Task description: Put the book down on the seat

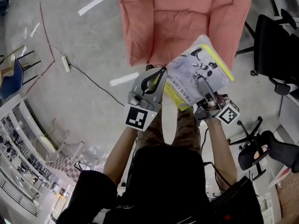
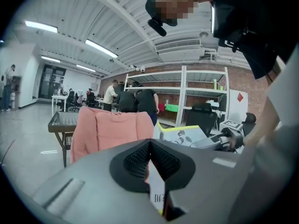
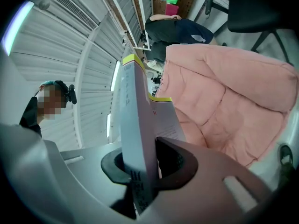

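A white book with a yellow edge [image 1: 198,71] is held in the air just in front of the pink cushioned seat [image 1: 182,17]. My left gripper [image 1: 162,71] is shut on the book's left edge; in the left gripper view a printed sheet [image 2: 157,190] sits pinched between the jaws. My right gripper [image 1: 200,79] is shut on the book's near right side. In the right gripper view the book [image 3: 135,125] stands edge-on between the jaws, with the pink seat [image 3: 233,106] behind it. The left gripper view shows the seat [image 2: 112,129] ahead and the book [image 2: 187,135] to the right.
Black office chairs stand to the right [image 1: 275,45] and near right [image 1: 261,148]. A power strip with its cable [image 1: 65,63] lies on the floor at left, next to a blue chair [image 1: 9,76]. Several people [image 2: 140,101] stand by shelves beyond a dark table [image 2: 63,122].
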Tool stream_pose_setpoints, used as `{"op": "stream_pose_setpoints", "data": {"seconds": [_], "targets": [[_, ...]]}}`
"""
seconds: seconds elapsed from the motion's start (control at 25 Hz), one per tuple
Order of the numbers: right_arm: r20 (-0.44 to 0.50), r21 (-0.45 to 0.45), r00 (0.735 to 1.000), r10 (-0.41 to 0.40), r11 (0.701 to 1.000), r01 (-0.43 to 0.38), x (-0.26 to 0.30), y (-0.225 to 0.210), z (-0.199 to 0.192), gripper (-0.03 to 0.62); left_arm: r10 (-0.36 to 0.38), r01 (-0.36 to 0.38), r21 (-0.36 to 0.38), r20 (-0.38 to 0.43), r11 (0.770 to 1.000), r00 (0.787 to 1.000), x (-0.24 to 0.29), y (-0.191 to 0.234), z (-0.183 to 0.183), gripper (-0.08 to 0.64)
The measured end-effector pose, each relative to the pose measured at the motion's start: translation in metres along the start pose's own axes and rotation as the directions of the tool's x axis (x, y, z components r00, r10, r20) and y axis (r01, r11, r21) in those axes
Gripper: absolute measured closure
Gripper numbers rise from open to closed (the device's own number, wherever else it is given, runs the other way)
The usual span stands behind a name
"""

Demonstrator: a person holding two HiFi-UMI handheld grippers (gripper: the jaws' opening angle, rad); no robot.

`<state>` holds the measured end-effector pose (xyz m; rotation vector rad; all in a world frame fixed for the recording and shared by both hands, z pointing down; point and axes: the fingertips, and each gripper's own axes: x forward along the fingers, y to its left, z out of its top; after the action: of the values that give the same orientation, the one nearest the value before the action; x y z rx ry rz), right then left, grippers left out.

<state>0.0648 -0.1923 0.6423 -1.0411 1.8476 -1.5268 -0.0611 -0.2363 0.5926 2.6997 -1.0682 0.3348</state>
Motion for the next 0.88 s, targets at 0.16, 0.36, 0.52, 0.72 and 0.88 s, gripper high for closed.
{"op": "stream_pose_setpoints", "data": {"seconds": [0.16,0.36,0.52,0.72,0.88], "targets": [[-0.015,0.022,1.000,-0.027,0.999,0.028,0.006,-0.034,-0.019,0.494,-0.026,0.026,-0.001,-0.009,1.000,1.000,0.001,0.001,-0.028,0.563],[0.001,0.070,0.998,-0.061,0.996,0.061,-0.005,-0.068,-0.033,0.492,-0.032,0.032,0.002,-0.040,0.999,0.999,0.005,-0.004,-0.066,0.563],[0.003,0.078,0.997,-0.073,0.994,0.073,-0.011,-0.082,-0.037,0.494,-0.001,-0.008,-0.083,-0.107,0.996,0.994,0.001,-0.001,-0.092,0.563],[-0.009,0.036,0.997,-0.072,0.997,0.073,-0.010,-0.087,-0.038,0.492,-0.006,-0.003,-0.072,-0.122,0.997,0.993,-0.005,-0.001,-0.101,0.563],[-0.013,0.035,0.997,-0.076,0.996,0.077,-0.012,-0.098,-0.038,0.494,-0.007,0.001,-0.054,-0.116,0.999,0.993,-0.009,-0.003,-0.104,0.563]]}}
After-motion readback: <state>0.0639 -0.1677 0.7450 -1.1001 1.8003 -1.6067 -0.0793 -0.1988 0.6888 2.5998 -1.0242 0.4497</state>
